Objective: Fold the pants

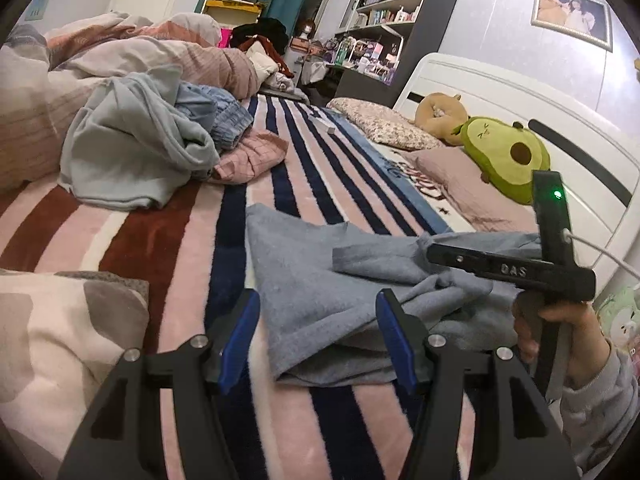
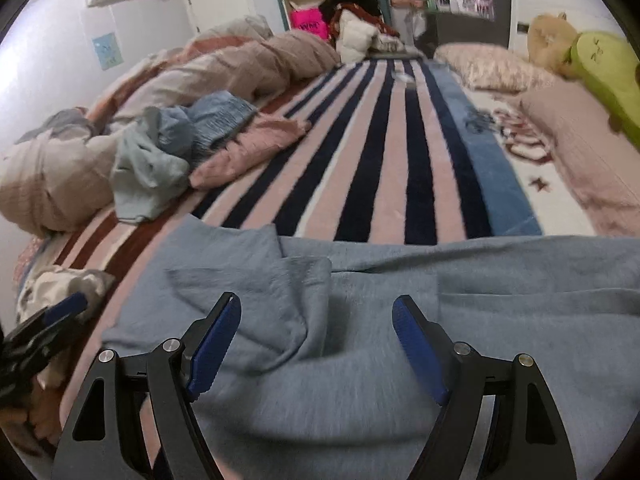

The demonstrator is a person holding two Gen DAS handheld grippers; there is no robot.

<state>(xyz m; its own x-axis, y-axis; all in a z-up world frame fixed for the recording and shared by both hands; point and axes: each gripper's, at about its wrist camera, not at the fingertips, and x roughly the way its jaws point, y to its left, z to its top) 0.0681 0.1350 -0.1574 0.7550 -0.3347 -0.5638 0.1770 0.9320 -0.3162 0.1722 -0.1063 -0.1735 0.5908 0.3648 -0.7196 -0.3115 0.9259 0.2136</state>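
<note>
The grey-blue pants [image 2: 360, 320] lie on the striped blanket [image 2: 360, 152] at the near edge of the bed, their long axis running side to side across the stripes. From the right wrist camera the cloth stretches from a rumpled, partly folded-over end at the left out past the right edge of the picture, so the far end is out of view. The left end is bunched, with a flap doubled back on itself and a deep crease beside it.

The right gripper [image 2: 316, 344] hangs just above the middle of the pants with its blue pads [image 2: 212, 348] spread wide, nothing between them. Whether the tips brush the fabric cannot be told; that picture is blurred.

The left gripper [image 1: 318, 336] is over the bunched end of the pants [image 1: 320, 280], jaws also wide apart and empty, one pad above the blanket [image 1: 192, 240] and the other over the cloth. In its view the right-hand tool's black body shows at the right, with a hand [image 1: 560, 328] wrapped around its handle.

Further up the bed sits a heap of other clothes [image 1: 152, 148]: pale blue, denim-blue and pink pieces, well apart from the pants. An avocado plush [image 1: 504, 156] rests by the white headboard [image 1: 500, 84].
</note>
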